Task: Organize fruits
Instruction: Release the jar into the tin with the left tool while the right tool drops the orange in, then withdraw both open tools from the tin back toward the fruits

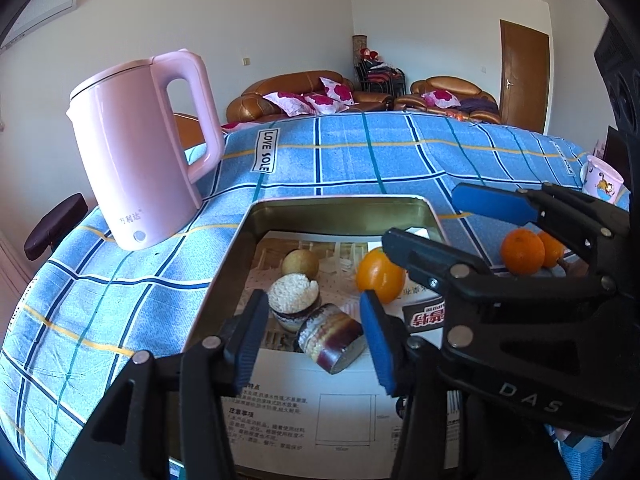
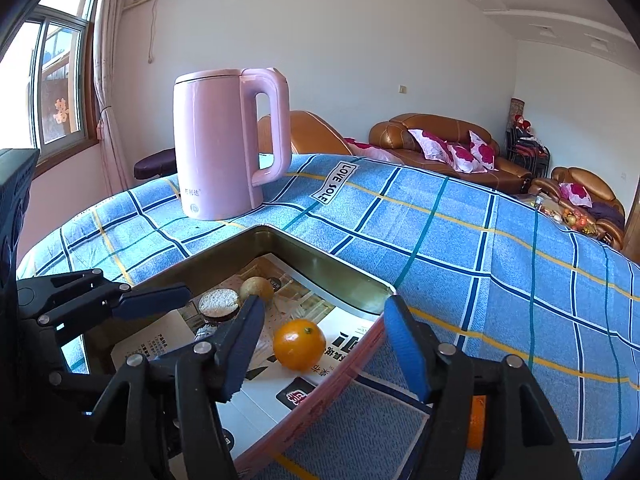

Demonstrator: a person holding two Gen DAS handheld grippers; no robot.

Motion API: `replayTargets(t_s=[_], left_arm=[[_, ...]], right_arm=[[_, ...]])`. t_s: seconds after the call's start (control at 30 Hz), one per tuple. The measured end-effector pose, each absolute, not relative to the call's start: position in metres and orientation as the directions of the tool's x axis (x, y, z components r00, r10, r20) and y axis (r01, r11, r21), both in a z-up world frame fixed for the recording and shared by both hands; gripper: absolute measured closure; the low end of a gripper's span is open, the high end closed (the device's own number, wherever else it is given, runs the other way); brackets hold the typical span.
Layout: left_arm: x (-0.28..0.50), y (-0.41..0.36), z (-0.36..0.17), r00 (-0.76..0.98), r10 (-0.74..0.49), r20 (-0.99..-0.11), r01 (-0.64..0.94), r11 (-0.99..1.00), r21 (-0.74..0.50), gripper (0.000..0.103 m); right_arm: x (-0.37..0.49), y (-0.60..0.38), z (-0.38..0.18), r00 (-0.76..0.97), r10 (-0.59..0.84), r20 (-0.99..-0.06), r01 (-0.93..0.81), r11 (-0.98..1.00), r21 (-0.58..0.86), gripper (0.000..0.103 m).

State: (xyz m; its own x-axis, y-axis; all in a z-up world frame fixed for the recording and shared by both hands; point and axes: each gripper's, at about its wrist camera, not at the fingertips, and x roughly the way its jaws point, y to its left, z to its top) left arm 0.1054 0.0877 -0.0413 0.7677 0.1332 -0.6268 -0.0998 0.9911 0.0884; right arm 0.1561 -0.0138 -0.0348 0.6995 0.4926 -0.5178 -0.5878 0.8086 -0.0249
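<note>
blue checked cloth (image 1: pixel 360 160) filled the frame, pink kettle (image 1: pixel 136 152) upper left. low centre, my left tongs (image 1: pixel 316 340) gaped, empty, over the tin (image 1: pixel 340 208); my right tongs (image 2: pixel 324 344) likewise around the orange (image 2: pixel 299 344), seemingly just dropped there.

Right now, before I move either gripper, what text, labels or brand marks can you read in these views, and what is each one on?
"LOVE SOLE": tag sewn on the blue checked cloth.
"DAS": raised letters on the right gripper's black body, seen from the left wrist view.
Small Chinese characters on the pink kettle: three, too blurred to read surely.
Printed Chinese paragraphs on the paper lining the metal tin: too small.
Large red-and-white characters on that paper: upside down, partly hidden, unreadable.
</note>
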Motion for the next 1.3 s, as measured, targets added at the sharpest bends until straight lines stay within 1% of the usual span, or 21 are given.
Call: replayTargets(t_s=[0.03,0.1,0.17,0.3,0.43,0.57,0.63,0.67,0.8,1.0,1.1,1.3], left_arm=[[0.105,0.088,-0.041,0.767,0.136,-0.627,-0.102,0.991,0.09,0.052],[0.105,0.089,-0.041,0.768,0.143,-0.625,-0.11,0.99,0.091,0.046],[0.104,0.089,-0.041,0.77,0.147,-0.621,-0.115,0.989,0.091,0.044],[0.102,0.09,-0.04,0.777,0.152,-0.611,-0.123,0.988,0.09,0.036],[0.1,0.091,-0.039,0.784,0.147,-0.603,-0.122,0.989,0.083,0.033],[0.098,0.092,-0.038,0.791,0.147,-0.594,-0.128,0.989,0.075,0.028],[0.096,0.092,-0.037,0.798,0.143,-0.585,-0.128,0.99,0.067,0.027],[0.094,0.092,-0.036,0.803,0.142,-0.578,-0.129,0.99,0.064,0.027],[0.087,0.094,-0.032,0.823,0.151,-0.547,-0.148,0.988,0.051,0.027],[0.078,0.087,-0.028,0.842,0.136,-0.522,-0.148,0.989,0.018,0.027],[0.075,0.082,-0.027,0.848,0.117,-0.517,-0.136,0.991,0.0,0.027],[0.069,0.063,-0.022,0.857,0.086,-0.507,-0.096,0.995,0.007,0.027]], right_arm=[[0.156,-0.014,-0.035,0.703,0.49,-0.516,-0.586,0.81,-0.029,0.038],[0.156,-0.014,-0.034,0.705,0.488,-0.514,-0.584,0.811,-0.032,0.038],[0.155,-0.015,-0.034,0.709,0.486,-0.51,-0.582,0.813,-0.034,0.038],[0.153,-0.016,-0.033,0.723,0.478,-0.499,-0.569,0.821,-0.038,0.034],[0.152,-0.018,-0.031,0.737,0.47,-0.486,-0.557,0.83,-0.041,0.031],[0.149,-0.019,-0.029,0.754,0.46,-0.468,-0.543,0.838,-0.051,0.029],[0.148,-0.021,-0.029,0.764,0.453,-0.459,-0.531,0.846,-0.05,0.025],[0.148,-0.023,-0.028,0.767,0.453,-0.454,-0.528,0.848,-0.047,0.024],[0.142,-0.03,-0.025,0.784,0.456,-0.421,-0.516,0.856,-0.032,0.024],[0.131,-0.046,-0.021,0.794,0.462,-0.395,-0.499,0.867,0.009,0.024],[0.125,-0.051,-0.017,0.802,0.459,-0.383,-0.495,0.869,0.004,0.024],[0.109,-0.071,-0.01,0.815,0.443,-0.373,-0.487,0.873,-0.026,0.024]])
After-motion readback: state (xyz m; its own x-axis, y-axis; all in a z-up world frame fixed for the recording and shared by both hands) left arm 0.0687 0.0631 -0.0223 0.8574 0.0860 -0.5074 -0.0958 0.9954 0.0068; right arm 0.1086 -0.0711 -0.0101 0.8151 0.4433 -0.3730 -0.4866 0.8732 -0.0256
